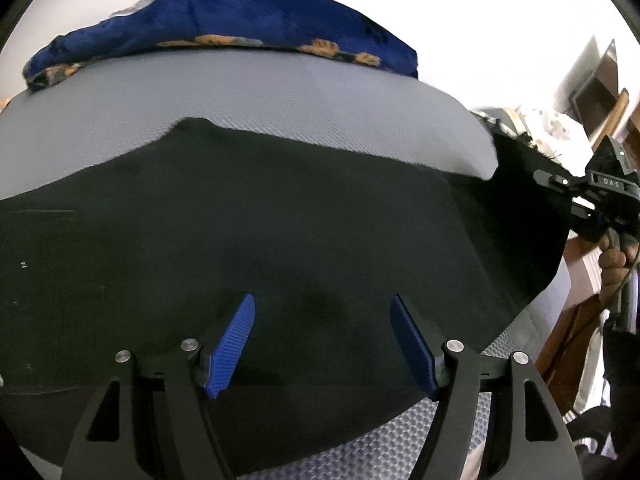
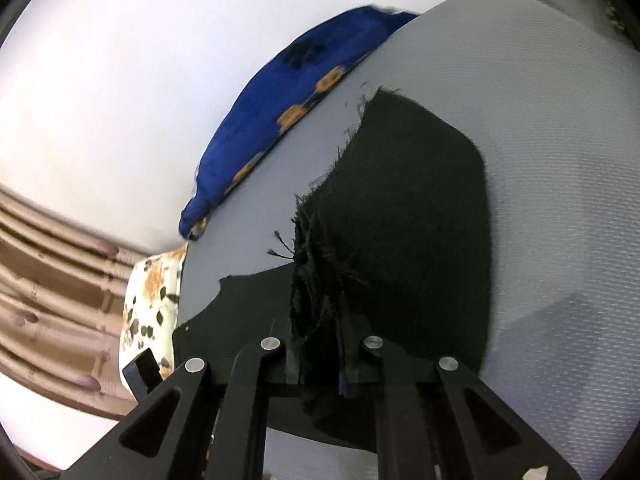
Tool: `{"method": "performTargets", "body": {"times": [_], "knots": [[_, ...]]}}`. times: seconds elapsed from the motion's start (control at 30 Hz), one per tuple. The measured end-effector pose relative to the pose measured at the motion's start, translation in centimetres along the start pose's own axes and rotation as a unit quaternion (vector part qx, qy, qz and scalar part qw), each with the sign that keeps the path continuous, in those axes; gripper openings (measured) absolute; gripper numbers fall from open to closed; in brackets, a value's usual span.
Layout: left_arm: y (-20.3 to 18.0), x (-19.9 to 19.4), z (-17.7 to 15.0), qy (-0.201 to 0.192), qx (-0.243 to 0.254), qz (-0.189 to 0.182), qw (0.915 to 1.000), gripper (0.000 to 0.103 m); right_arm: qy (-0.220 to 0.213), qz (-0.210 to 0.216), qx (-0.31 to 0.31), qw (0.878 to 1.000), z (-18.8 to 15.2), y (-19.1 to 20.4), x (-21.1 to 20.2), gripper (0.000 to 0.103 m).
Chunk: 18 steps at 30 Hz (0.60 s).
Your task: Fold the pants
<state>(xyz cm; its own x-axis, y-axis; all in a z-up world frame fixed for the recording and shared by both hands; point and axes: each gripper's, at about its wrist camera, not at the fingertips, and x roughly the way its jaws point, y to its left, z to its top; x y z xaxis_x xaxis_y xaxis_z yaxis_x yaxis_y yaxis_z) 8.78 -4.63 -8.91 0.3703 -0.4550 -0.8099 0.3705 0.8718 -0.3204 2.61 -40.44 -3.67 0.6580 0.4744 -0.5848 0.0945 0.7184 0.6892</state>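
- We see the black pants [image 1: 280,216] spread across a grey textured mattress [image 1: 280,92]; most of the fabric lies flat, filling the middle of the left wrist view.
- Our left gripper [image 1: 324,340] hovers over the near part of the pants with its blue pads [image 1: 234,344] set wide apart; no fabric is pinched between them.
- Our right gripper [image 2: 320,360] is clamped narrow on a frayed edge of the pants [image 2: 400,220]; loose threads stick out just ahead of its fingers.
- In the left wrist view, the right gripper [image 1: 592,200] sits at the far right edge of the mattress, with a hand [image 1: 614,260] on its handle; the pants corner there is lifted off the mattress.
- A blue blanket with orange patches [image 1: 208,24] lies along the far side of the mattress, apart from the pants.
- A white pillow with orange and dark spots [image 2: 152,300] sits beside the mattress in the right wrist view.
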Motion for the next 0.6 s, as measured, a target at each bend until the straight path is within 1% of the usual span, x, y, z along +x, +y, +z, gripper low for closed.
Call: {"method": "performTargets", "body": {"times": [0.3,0.5,0.6], "knots": [[3.5,-3.2,0.0,-0.031,-0.042,0.007,0.9986,0.071,0.063,0.029,-0.045,0.997,-1.2,6.2,7.2,0.011],[5.5,-5.2,-0.3,-0.043,-0.065,0.006,0.9969,0.071,0.111,0.042,-0.084,0.989,-3.2,10.3,12.5,0.011],[6.4,-6.1,-0.4,-0.051,-0.072,0.008,0.996,0.071,0.131,0.051,-0.091,0.986,-4.3,11.7,14.6,0.01]]}}
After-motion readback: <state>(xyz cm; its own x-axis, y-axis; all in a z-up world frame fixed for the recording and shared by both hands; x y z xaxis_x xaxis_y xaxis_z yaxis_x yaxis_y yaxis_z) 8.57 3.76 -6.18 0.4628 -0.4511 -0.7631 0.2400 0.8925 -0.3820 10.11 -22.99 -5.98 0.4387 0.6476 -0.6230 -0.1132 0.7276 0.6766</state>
